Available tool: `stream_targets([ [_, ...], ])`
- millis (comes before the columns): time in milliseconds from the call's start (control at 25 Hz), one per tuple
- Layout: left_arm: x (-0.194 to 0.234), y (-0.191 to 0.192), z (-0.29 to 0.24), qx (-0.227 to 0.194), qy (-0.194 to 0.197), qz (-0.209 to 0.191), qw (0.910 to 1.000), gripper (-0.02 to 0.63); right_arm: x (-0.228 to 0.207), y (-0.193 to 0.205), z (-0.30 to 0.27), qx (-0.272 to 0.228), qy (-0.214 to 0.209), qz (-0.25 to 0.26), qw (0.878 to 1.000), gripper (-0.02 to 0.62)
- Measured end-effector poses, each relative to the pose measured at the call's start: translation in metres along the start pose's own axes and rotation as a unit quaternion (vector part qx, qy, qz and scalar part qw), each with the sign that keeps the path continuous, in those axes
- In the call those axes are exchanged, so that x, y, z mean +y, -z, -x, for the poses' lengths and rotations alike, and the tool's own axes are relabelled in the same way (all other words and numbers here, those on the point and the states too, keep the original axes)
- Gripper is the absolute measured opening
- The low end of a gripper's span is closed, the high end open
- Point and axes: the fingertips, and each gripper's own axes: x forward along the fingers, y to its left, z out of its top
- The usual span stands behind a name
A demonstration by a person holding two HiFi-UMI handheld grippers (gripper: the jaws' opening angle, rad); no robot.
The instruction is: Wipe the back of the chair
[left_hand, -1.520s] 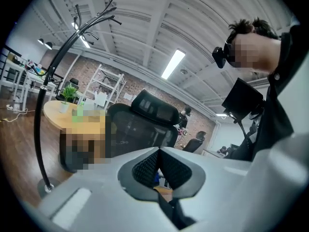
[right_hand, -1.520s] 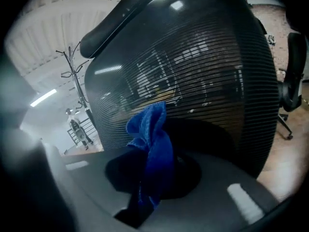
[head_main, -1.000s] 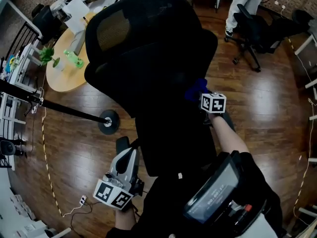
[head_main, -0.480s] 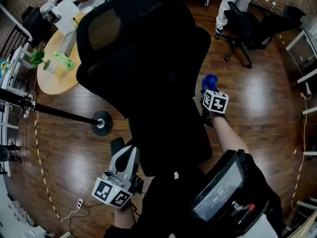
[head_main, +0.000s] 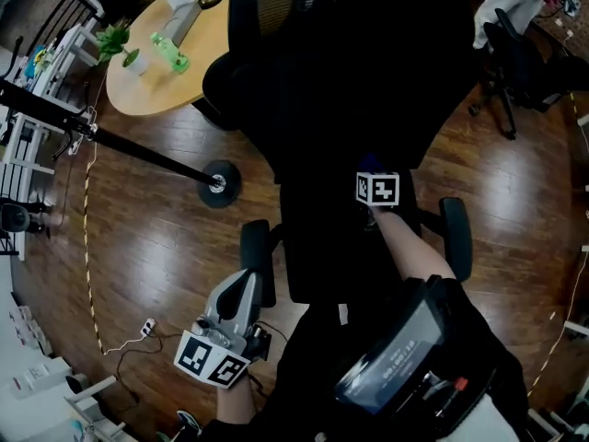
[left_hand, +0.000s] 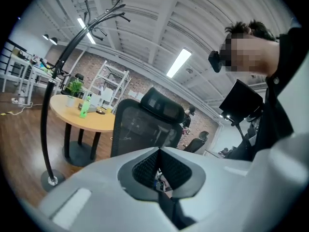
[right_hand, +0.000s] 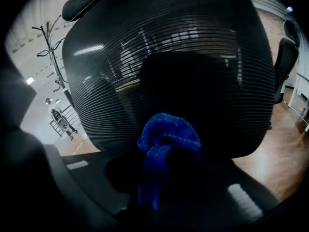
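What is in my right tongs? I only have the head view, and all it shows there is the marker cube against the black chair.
Observer: The right tongs are shut on a blue cloth, which bunches up past the tips.
Operator: Where is the cloth pointing?
Observer: At the chair's mesh back, low down near its dark middle panel. I cannot tell whether it is touching.
Operator: And the left tongs?
Observer: The left tongs are shut with nothing between them.
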Motion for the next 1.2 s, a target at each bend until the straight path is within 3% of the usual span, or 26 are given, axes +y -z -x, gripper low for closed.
stream_targets([
  [240, 0.027, -0.009, 0.035, -0.024, -0.044, 0.006, 0.9987, 0.005, 0.086, 0.006, -0.029, 0.020, -0.060, 0.032, 0.997, 0.054],
  [440, 0.035, -0.014, 0.055, -0.040, -0.070, 0.008, 0.9967, 0.005, 0.163, 0.006, -0.040, 0.030, -0.132, 0.108, 0.985, 0.054],
  [640, 0.043, -0.017, 0.076, -0.050, -0.091, 0.000, 0.9946, 0.005, 0.241, -0.015, -0.034, -0.013, -0.221, 0.124, 0.967, 0.054],
  [800, 0.043, -0.022, 0.078, -0.060, -0.085, -0.005, 0.9946, 0.005, 0.274, -0.034, 0.002, -0.051, -0.275, 0.109, 0.954, 0.054],
  [880, 0.039, -0.026, 0.072, -0.064, -0.068, -0.009, 0.9956, 0.005, 0.288, -0.049, 0.043, -0.088, -0.321, 0.108, 0.937, 0.054],
  [1040, 0.029, -0.032, 0.052, -0.074, -0.017, -0.013, 0.9970, 0.005, 0.304, -0.065, 0.151, -0.178, -0.396, 0.154, 0.888, 0.054],
  [1120, 0.021, -0.035, 0.038, -0.073, 0.007, -0.018, 0.9972, 0.005, 0.299, -0.071, 0.206, -0.218, -0.414, 0.163, 0.868, 0.054],
  [1200, 0.007, -0.039, 0.022, -0.070, 0.043, -0.028, 0.9963, 0.005, 0.284, -0.080, 0.255, -0.260, -0.413, 0.160, 0.858, 0.054],
])
